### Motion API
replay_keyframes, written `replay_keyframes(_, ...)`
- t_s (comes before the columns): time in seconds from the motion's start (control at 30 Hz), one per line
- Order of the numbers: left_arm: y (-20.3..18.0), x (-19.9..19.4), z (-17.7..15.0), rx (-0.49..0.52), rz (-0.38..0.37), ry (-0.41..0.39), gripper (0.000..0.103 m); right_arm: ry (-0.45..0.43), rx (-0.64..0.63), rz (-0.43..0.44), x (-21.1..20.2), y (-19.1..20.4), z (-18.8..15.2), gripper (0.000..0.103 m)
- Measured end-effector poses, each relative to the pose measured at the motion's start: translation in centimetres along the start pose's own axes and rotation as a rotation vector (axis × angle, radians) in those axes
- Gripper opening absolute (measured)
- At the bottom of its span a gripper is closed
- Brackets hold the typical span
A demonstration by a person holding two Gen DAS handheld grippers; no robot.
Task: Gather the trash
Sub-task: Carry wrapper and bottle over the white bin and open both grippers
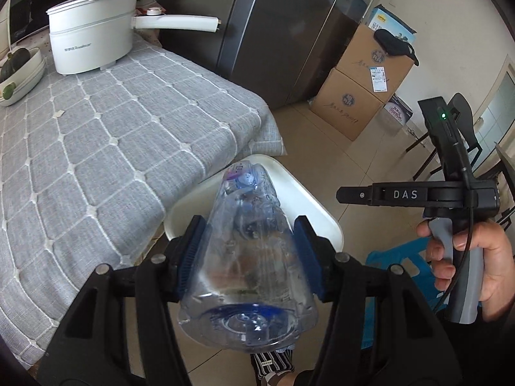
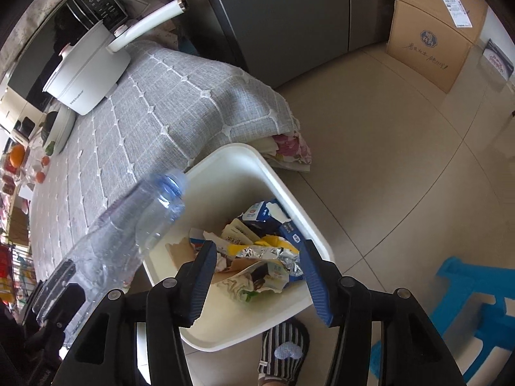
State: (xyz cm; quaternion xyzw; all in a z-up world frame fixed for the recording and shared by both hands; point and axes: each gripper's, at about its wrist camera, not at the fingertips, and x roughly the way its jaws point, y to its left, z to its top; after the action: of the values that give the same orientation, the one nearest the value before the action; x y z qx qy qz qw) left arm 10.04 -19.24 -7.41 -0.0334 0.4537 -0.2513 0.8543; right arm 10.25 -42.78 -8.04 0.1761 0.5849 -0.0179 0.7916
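My left gripper [image 1: 249, 225] is shut on a clear, empty plastic bottle [image 1: 248, 257], its blue pads pressed against both sides. The bottle's neck points toward a white trash bin [image 1: 309, 199] on the floor beside the table. In the right wrist view the same bottle [image 2: 138, 225] reaches in from the left, its neck over the bin's rim [image 2: 289, 189]. My right gripper [image 2: 257, 244] hangs open over the bin, nothing between its pads. Below it lies crumpled trash [image 2: 257, 257]: foil, cartons, wrappers. The left wrist view shows the right gripper [image 1: 341, 194] from the side, held by a hand [image 1: 482, 257].
A table under a grey checked cloth [image 1: 112, 160] stands left of the bin, with a white electric pot [image 1: 93, 35] and a fruit dish [image 1: 19, 74]. A steel fridge [image 1: 273, 32] and cardboard boxes [image 1: 360, 96] stand behind. A blue stool [image 2: 466, 305] and a slippered foot [image 2: 283, 353] are near the bin.
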Motion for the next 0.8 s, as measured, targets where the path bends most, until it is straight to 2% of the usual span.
replay_keyframes(0.17, -0.7, 1.5, -0.1, 0.002, -0.008, 0.018, 0.059, -0.009, 0.016, 0.003, -0.3, -1.0, 0.1, 0.056)
replay_keyframes(0.3, -0.6, 1.5, -0.2, 0.001, 0.023, 0.012, 0.081, -0.018, 0.011, 0.001, -0.5, -1.0, 0.0, 0.057)
replay_keyframes(0.43, -0.3, 0.9, -0.2, 0.013, 0.077, 0.015, 0.086, -0.030, 0.009, 0.004, -0.8, -0.9, 0.1, 0.058)
replay_keyframes(0.47, -0.1, 0.7, -0.2, 0.009, 0.096, 0.016, 0.089, -0.033, 0.008, 0.009, -0.9, -0.9, 0.1, 0.059)
replay_keyframes(0.5, 0.3, 0.5, -0.3, 0.006, 0.113, 0.020, 0.096, -0.037, 0.006, 0.012, -1.1, -0.8, 0.0, 0.060)
replay_keyframes(0.57, 0.8, -0.2, -0.7, -0.005, 0.154, 0.021, 0.102, -0.050, -0.006, 0.008, -1.4, -0.4, -0.1, 0.062)
replay_keyframes(0.8, 2.8, -2.6, -3.1, -0.080, 0.248, 0.084, 0.102, -0.108, -0.062, -0.039, -3.5, 1.5, -2.2, 0.074)
